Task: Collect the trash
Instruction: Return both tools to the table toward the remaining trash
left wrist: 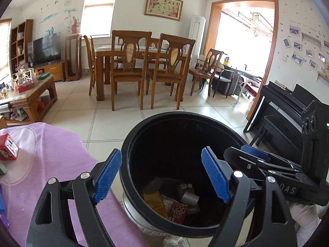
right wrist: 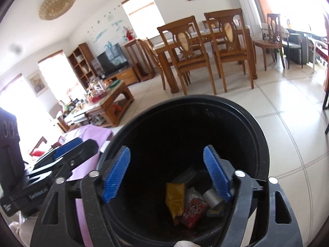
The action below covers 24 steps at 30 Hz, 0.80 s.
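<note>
Jaws of both the left gripper (left wrist: pixel 161 177) and right gripper (right wrist: pixel 166 175) stood wide and empty above the black bin (left wrist: pixel 164 127), where yellow, red and grey wrappers (right wrist: pixel 185 203) lay.

bin (left wrist: pixel 131 156): black, inside and rim
left gripper (left wrist: pixel 161 176): black frame, blue ribbed pads
right gripper (right wrist: pixel 167 173): black frame, blue ribbed pads
wrapper (right wrist: pixel 174 197): yellow-gold
carton in bin (right wrist: pixel 193 212): red, white print
roll (right wrist: pixel 212 198): grey, silvery
cloth (left wrist: pixel 61 160): lilac-pink, plain
box on cloth (left wrist: pixel 8 149): red and white
floor tiles (left wrist: pixel 115 121): cream, thin dark joints
chairs (left wrist: pixel 129 68): brown wood, pale oval back inserts
piano (left wrist: pixel 283 107): black
</note>
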Tool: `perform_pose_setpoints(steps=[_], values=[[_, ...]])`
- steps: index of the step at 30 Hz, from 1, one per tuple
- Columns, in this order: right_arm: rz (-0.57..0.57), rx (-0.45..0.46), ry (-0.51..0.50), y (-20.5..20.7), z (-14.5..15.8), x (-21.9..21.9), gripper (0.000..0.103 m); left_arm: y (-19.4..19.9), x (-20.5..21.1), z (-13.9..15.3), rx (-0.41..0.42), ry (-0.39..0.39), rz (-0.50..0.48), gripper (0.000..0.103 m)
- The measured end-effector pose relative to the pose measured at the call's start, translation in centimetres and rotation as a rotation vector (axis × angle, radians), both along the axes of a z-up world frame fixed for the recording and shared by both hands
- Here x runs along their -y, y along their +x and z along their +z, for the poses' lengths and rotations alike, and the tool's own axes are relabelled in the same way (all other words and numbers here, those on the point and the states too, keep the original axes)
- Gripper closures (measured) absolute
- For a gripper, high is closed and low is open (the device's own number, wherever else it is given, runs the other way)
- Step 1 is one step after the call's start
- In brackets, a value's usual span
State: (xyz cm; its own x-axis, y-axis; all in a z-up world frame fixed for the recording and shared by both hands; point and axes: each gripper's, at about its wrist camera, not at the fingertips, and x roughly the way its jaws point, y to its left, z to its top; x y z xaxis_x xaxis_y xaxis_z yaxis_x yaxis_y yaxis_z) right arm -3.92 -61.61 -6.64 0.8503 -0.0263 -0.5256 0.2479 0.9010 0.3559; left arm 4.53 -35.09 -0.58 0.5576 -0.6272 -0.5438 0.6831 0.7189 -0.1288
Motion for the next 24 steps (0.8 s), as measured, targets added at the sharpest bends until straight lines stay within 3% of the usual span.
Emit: perform_pose_setpoints(steps=[2, 8, 18, 24], values=[[0.004, 0.010, -0.005, 0.0, 0.5, -0.6, 0.022, -0.3, -1.1, 0.5, 0.013, -0.003, 0.011, 0.018], [0.025, 0.035, -0.023, 0.6, 1.8, -3.5, 0.005, -0.6, -6.1, 1.7, 0.031, -0.011, 0.086, 0.014], [0.151, 0.038, -0.055, 5.0, 3.5, -11.3, 0.005, 1.8, -18.9, 3.3, 0.073, -0.046, 0.279, 0.011], [0.276, 0.032, -0.098, 8.8, 4.2, -17.7, 0.005, 6.6, -27.0, 3.7, 0.035, -0.032, 0.414, 0.012]])
